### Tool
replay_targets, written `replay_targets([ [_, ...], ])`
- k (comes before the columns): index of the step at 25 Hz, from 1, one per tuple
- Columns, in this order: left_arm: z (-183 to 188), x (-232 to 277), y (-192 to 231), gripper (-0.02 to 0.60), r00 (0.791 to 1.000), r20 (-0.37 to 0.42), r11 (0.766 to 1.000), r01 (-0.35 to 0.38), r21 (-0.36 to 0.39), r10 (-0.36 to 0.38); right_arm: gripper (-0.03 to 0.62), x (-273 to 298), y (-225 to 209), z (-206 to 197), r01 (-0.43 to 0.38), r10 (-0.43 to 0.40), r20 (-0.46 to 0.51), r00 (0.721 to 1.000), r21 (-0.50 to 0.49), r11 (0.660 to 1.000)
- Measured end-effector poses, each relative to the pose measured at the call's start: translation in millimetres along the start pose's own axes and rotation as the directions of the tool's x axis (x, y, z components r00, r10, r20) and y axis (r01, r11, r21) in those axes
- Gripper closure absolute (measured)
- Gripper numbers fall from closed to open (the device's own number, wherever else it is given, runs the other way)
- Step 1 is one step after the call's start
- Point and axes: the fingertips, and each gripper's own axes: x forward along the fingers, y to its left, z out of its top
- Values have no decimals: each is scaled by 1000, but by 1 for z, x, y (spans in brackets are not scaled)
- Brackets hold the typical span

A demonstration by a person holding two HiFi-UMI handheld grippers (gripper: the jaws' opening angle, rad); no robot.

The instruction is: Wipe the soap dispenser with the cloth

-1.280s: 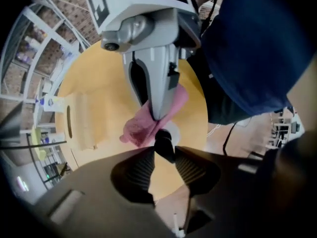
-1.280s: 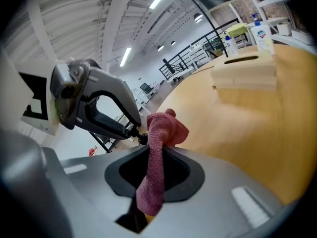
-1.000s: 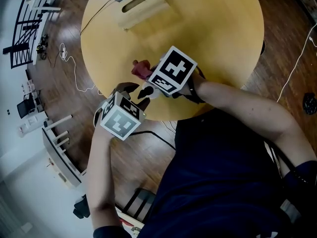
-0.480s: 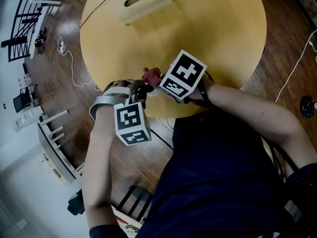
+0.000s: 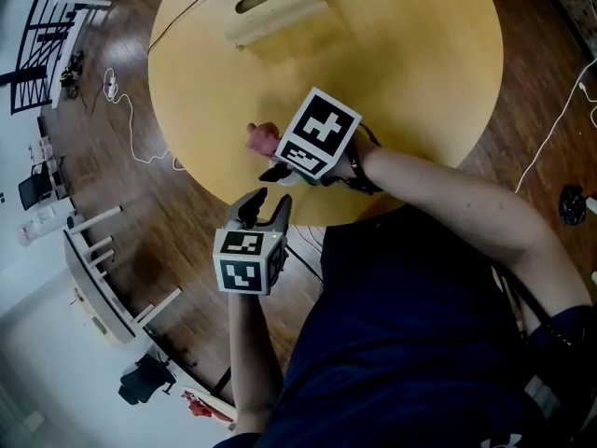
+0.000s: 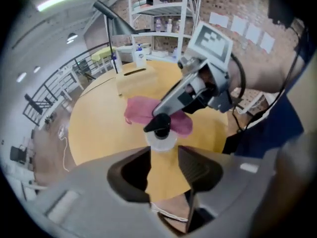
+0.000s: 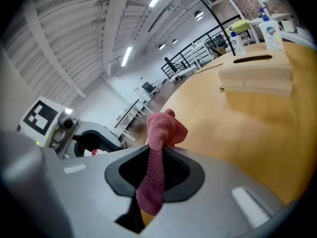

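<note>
Shirt (image 5: 420, 343): was dark navy, short-sleeved.
Left claw (image 6: 163, 168): was grey with black pads.
Right claw (image 7: 154, 180): was grey, black-padded.
Cubes (image 5: 247, 261): bore black-and-white square markers.
Wrist strap (image 5: 359, 171): was black.

On table (image 5: 420, 82): dispenser (image 6: 161, 135) near the front edge, cloth (image 6: 137, 109) just behind it, box (image 5: 270, 7) at the far edge, 2 bottles (image 7: 271, 33) beyond box.

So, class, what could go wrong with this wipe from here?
The left gripper, its jaws having just been opening with nothing between them, is off the soap dispenser; unsteadied, it may tip under the wipe. It stands near the table edge, so a push could send it off. The right gripper pinches only a narrow fold of cloth, which may slip.
</note>
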Motion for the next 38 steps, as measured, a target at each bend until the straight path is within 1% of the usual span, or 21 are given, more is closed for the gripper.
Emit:
replay_targets([
  [2, 1, 10, 1, 408, 995, 37, 996, -89, 30, 88, 528, -11, 2, -12, -2, 1, -14, 1000, -15, 1000],
  [3, 5, 15, 4, 408, 992, 65, 993, -114, 31, 112, 528, -14, 2, -18, -13, 12, -28, 1000, -21, 1000],
  [6, 11, 25, 10, 381, 982, 146, 993, -114, -20, 116, 528, -20, -4, -35, -67, 65, -74, 995, -20, 998],
  [7, 11, 27, 10, 379, 980, 170, 994, -103, -35, 108, 528, -25, -14, -37, -54, 54, -63, 997, 0, 999],
  [8, 12, 28, 8, 375, 977, 192, 995, -88, -44, 95, 528, -32, -28, -38, -15, 17, -39, 999, 32, 999],
  [10, 16, 31, 2, 364, 970, 234, 997, -55, -54, 66, 528, -44, -59, -41, 95, -96, 6, 995, 96, 991],
  [11, 19, 32, 1, 364, 966, 252, 997, -45, -59, 58, 528, -47, -68, -42, 137, -140, 20, 990, 110, 984],
  [12, 22, 34, 0, 365, 962, 266, 997, -39, -65, 55, 528, -46, -71, -44, 160, -164, 35, 986, 108, 981],
  [14, 30, 39, -3, 368, 959, 280, 996, -29, -80, 50, 528, -40, -60, -44, 156, -160, 76, 984, 66, 986],
  [16, 36, 44, -4, 388, 957, 289, 995, -12, -95, 39, 528, -30, -43, -42, 145, -143, 110, 984, -7, 989],
  [19, 39, 45, -2, 393, 957, 288, 996, -3, -84, 27, 528, -17, -34, -45, 193, -179, 132, 975, -107, 975],
  [21, 38, 47, -1, 393, 961, 277, 998, 9, -68, 10, 528, -12, -39, -51, 218, -202, 128, 971, -130, 967],
  [24, 38, 47, 2, 397, 964, 268, 996, 31, -81, -8, 528, -3, -47, -62, 234, -225, 80, 971, -140, 962],
  [27, 38, 47, 4, 407, 963, 268, 994, 38, -99, -10, 528, 6, -56, -76, 256, -267, -30, 963, -198, 946],
  [29, 38, 47, 2, 408, 964, 265, 995, 32, -92, -7, 528, 10, -53, -89, 246, -274, -91, 957, -243, 938],
  [31, 38, 47, 1, 408, 965, 261, 996, 29, -81, -7, 528, 11, -41, -100, 203, -245, -128, 961, -279, 939],
  [33, 38, 47, 2, 408, 967, 255, 997, 31, -71, -12, 528, 11, -22, -112, 112, -176, -171, 969, -330, 937],
  [34, 38, 46, 3, 408, 967, 253, 997, 33, -68, -15, 528, 10, -11, -119, 50, -135, -202, 970, -379, 924],
  [35, 38, 45, 3, 408, 968, 251, 997, 35, -65, -17, 528, 8, 1, -126, -18, -102, -241, 965, -450, 893],
  [37, 39, 44, 3, 408, 968, 249, 997, 35, -62, -18, 528, 1, 17, -137, -140, -74, -316, 946, -602, 786],
  [38, 39, 45, 3, 408, 968, 249, 998, 33, -62, -16, 528, -3, 22, -138, -178, -68, -335, 940, -649, 740],
])
